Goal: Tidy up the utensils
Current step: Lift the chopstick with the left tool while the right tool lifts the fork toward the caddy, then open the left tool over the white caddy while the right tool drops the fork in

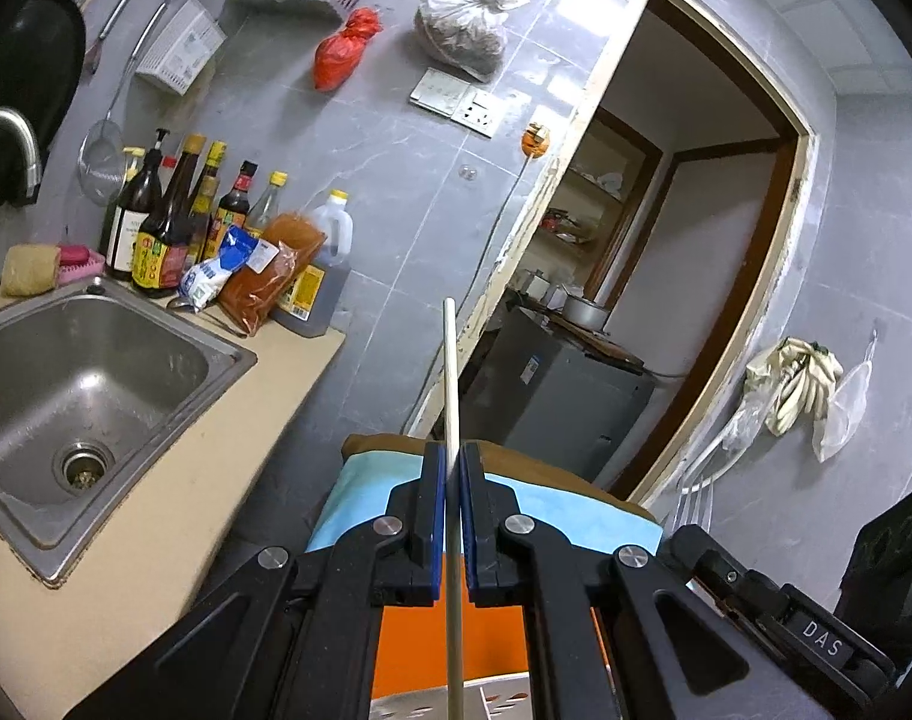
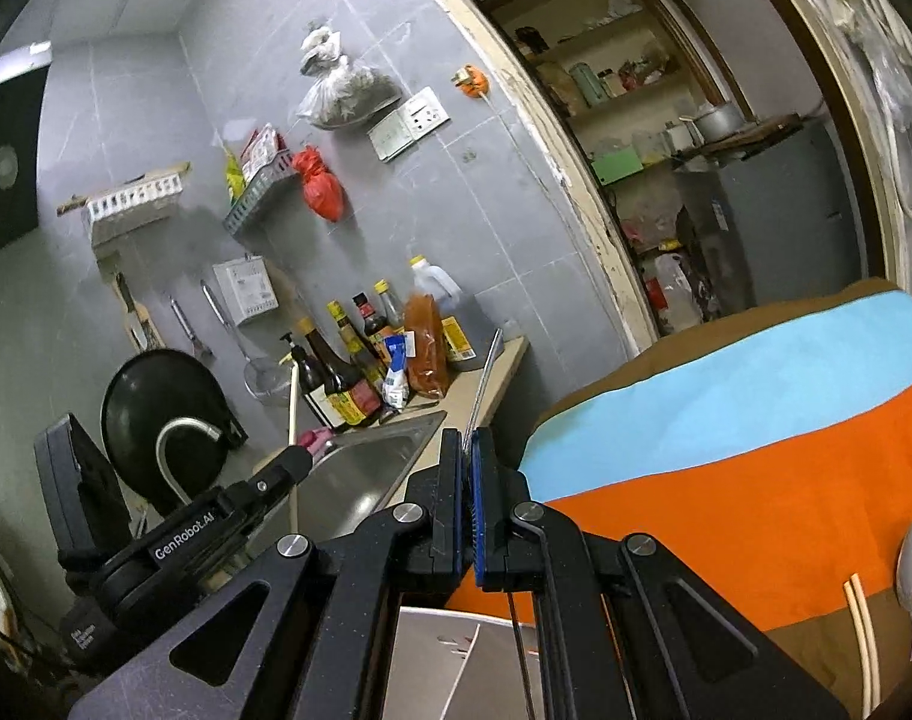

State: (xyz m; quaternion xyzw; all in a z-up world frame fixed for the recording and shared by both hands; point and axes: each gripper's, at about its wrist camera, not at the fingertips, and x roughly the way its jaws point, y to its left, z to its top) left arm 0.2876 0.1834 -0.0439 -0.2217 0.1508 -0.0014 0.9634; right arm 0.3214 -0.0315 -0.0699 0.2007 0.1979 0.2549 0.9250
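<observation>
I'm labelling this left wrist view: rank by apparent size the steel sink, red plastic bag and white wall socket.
1. Steel sink, nearest.
2. Red plastic bag.
3. White wall socket, only slightly smaller.

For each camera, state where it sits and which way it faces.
Left wrist: sits on the left gripper, facing the sink and doorway; its fingers clamp a wooden chopstick.
Right wrist: sits on the right gripper, facing the bottles; its fingers pinch a metal utensil, left gripper alongside.
Shared: sink, bottles, striped cloth.
</observation>
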